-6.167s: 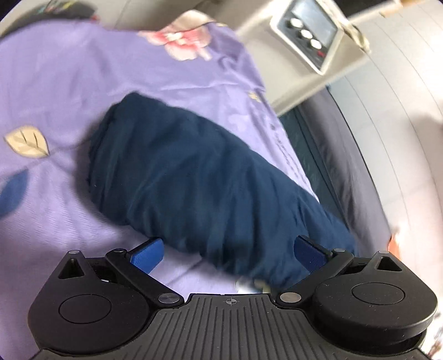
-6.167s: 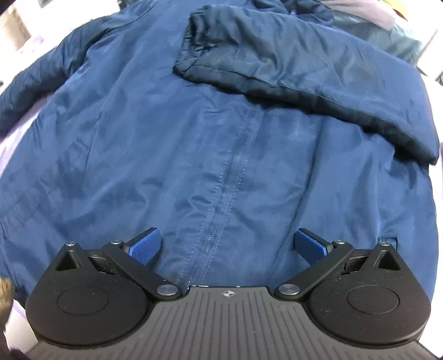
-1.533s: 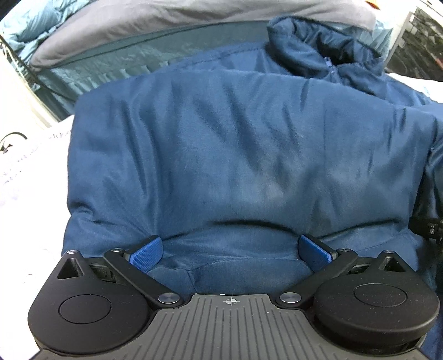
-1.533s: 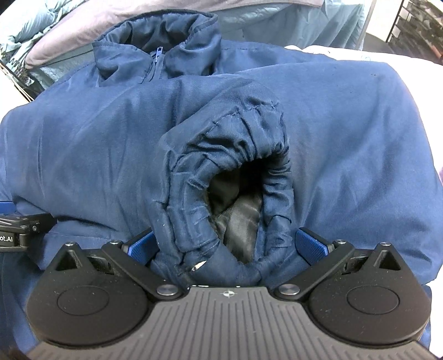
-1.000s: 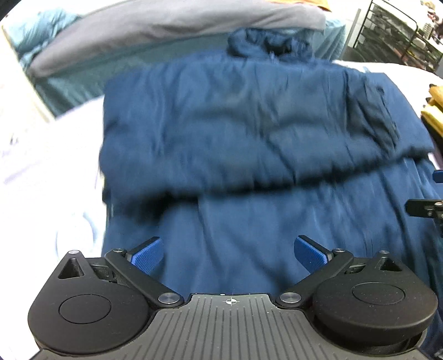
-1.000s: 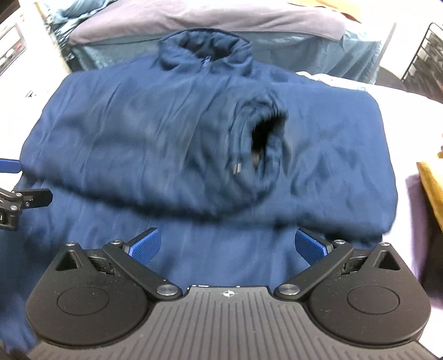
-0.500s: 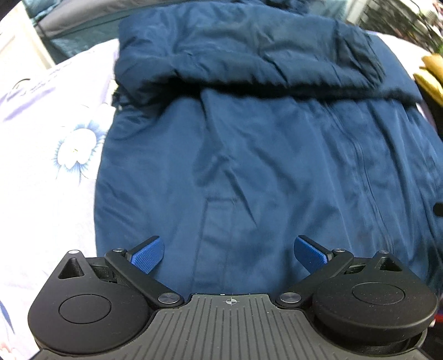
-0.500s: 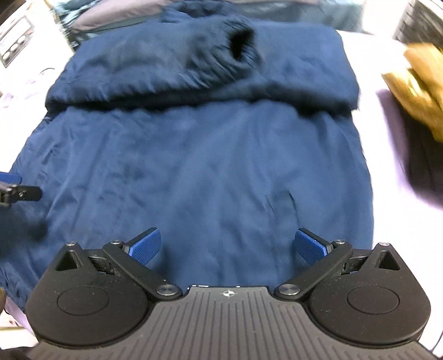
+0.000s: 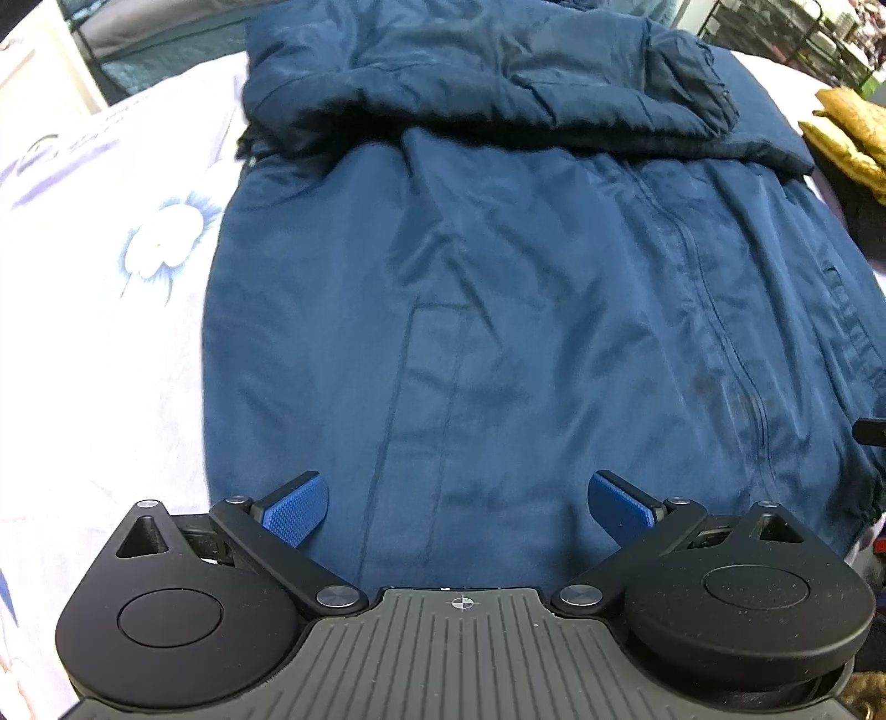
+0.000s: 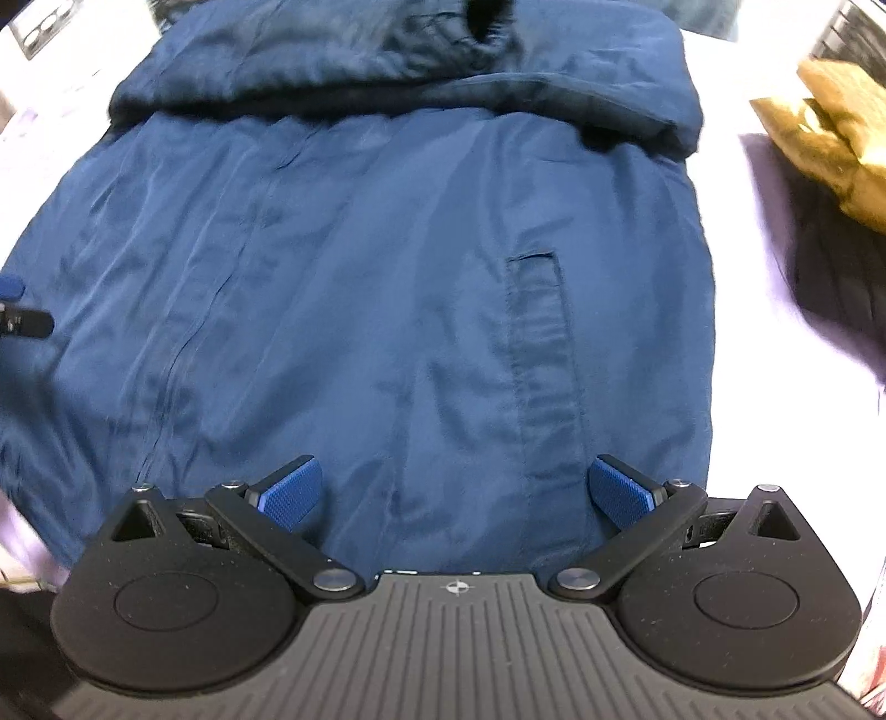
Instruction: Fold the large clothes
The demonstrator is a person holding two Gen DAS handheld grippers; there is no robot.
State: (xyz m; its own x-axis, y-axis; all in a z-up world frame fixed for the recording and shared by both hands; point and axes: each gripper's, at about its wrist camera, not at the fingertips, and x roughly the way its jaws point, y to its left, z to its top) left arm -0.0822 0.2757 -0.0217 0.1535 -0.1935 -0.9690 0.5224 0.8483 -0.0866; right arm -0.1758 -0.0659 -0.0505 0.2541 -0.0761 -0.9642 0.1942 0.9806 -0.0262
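A large navy blue jacket (image 9: 498,310) lies front-up on the bed, zipper running down its middle. Both sleeves (image 9: 487,83) are folded across the chest at the far end. My left gripper (image 9: 458,504) hovers open over the jacket's lower left part near the hem, nothing between its fingers. In the right wrist view the same jacket (image 10: 376,299) fills the frame, with a welt pocket (image 10: 540,343) ahead. My right gripper (image 10: 457,490) is open above the lower right part of the jacket, empty. The left gripper's fingertip (image 10: 22,321) shows at the left edge.
The bed sheet (image 9: 99,310) is pale lilac with a flower print, bare to the left of the jacket. A mustard-yellow garment (image 10: 830,144) on something dark lies to the right. A wire rack (image 9: 797,39) stands at the far right.
Both grippers have drawn back from the folded sleeves toward the jacket's hem, so the lower body of the jacket now fills the views. Both stay open and empty.
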